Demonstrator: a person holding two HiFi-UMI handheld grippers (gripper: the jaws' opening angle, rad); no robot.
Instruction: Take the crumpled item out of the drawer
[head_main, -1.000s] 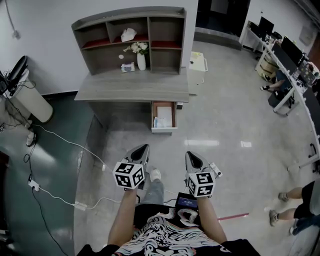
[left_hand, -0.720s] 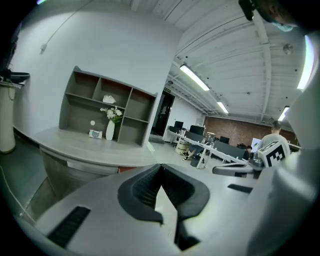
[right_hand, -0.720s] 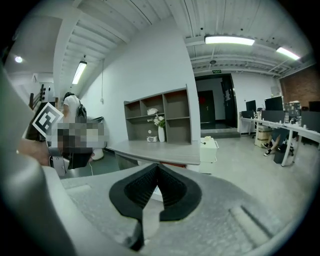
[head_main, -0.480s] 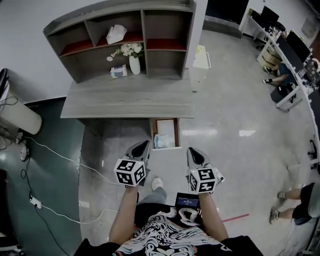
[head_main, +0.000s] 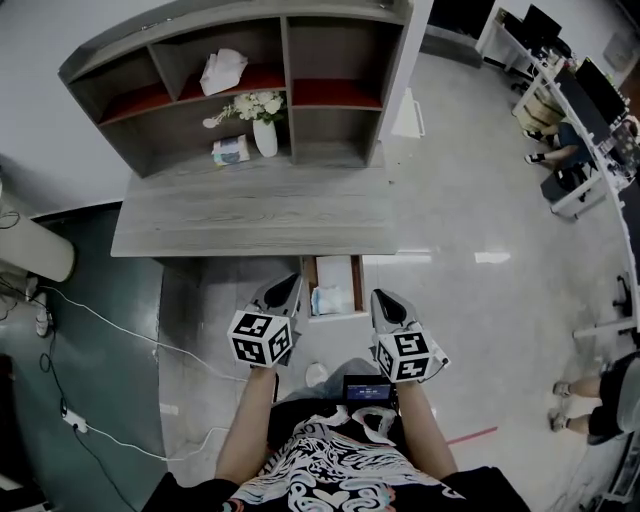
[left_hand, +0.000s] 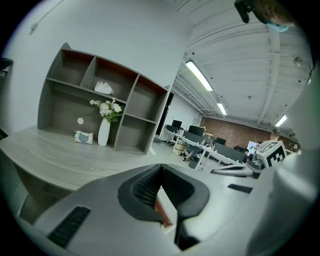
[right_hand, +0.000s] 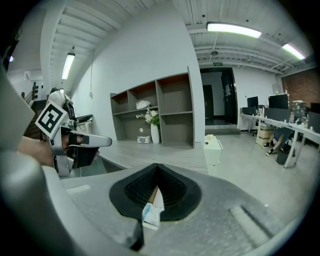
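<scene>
An open drawer (head_main: 333, 288) juts out from under the grey desk (head_main: 250, 210) in the head view. A pale bluish crumpled item (head_main: 325, 300) lies in its front half. My left gripper (head_main: 283, 291) hovers just left of the drawer and my right gripper (head_main: 385, 302) just right of it, both above floor level and apart from it. Both are shut with nothing held. In the right gripper view, the crumpled item (right_hand: 150, 212) and the drawer show through the window behind the gripper's (right_hand: 157, 166) closed tips. The left gripper view shows its gripper (left_hand: 161, 167) and a drawer edge (left_hand: 165, 212).
A shelf unit (head_main: 240, 80) on the desk holds a white vase of flowers (head_main: 264, 135), a tissue box (head_main: 231, 150) and a white bundle (head_main: 222, 70). Cables (head_main: 100, 320) trail over the floor at left. Office desks and seated people (head_main: 575, 150) are at far right.
The person has walked up to the desk, so it and the drawer now sit much nearer. Both grippers, still shut, have come to flank the drawer's front.
</scene>
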